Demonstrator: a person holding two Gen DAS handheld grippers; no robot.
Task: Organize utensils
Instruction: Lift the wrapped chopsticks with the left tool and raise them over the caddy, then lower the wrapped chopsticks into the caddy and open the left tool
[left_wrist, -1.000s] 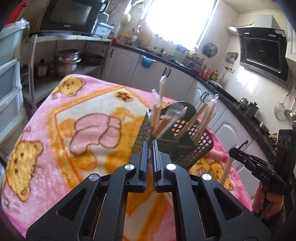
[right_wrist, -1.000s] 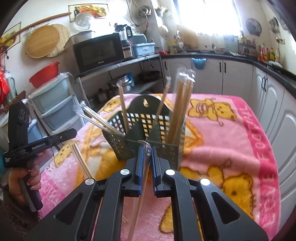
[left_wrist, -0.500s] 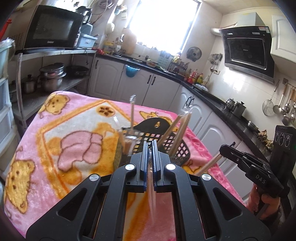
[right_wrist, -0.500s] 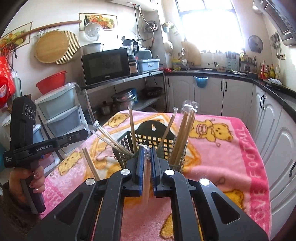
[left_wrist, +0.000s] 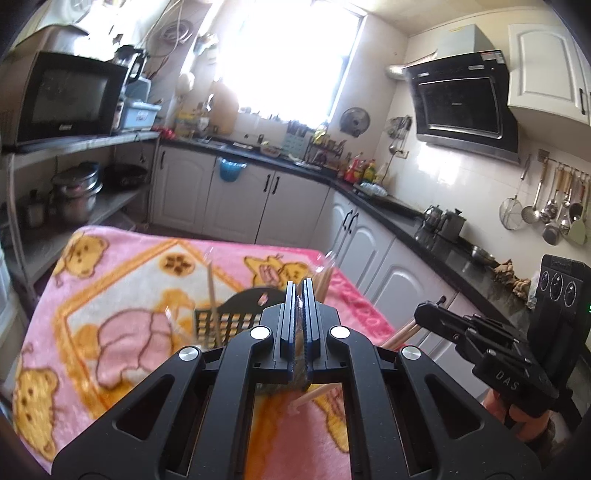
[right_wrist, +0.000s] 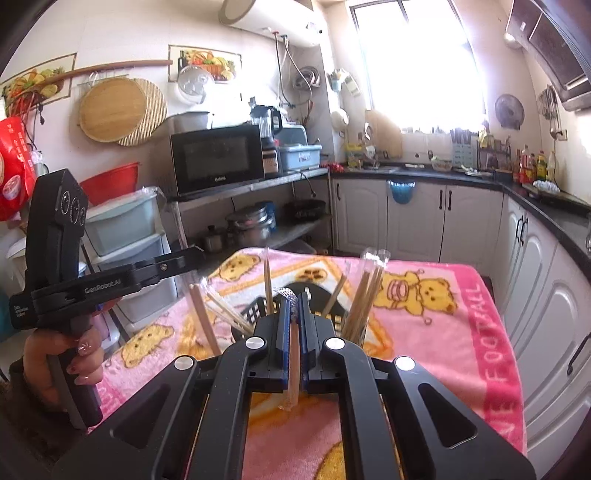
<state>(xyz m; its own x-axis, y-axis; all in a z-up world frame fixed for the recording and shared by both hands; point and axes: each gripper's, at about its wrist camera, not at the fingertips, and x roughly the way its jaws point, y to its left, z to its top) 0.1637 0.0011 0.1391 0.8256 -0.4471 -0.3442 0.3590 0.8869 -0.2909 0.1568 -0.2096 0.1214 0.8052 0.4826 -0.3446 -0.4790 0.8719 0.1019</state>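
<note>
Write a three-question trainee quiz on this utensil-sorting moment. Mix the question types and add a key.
1. True or false: the right tool is shut on a pair of wrapped chopsticks.
2. Multiple choice: the black utensil basket stands on A) the black countertop, B) the pink bear blanket, C) the microwave shelf.
3. Fill in: the left tool grips a pair of chopsticks in a clear ____.

Key: 1 true; 2 B; 3 wrapper.
</note>
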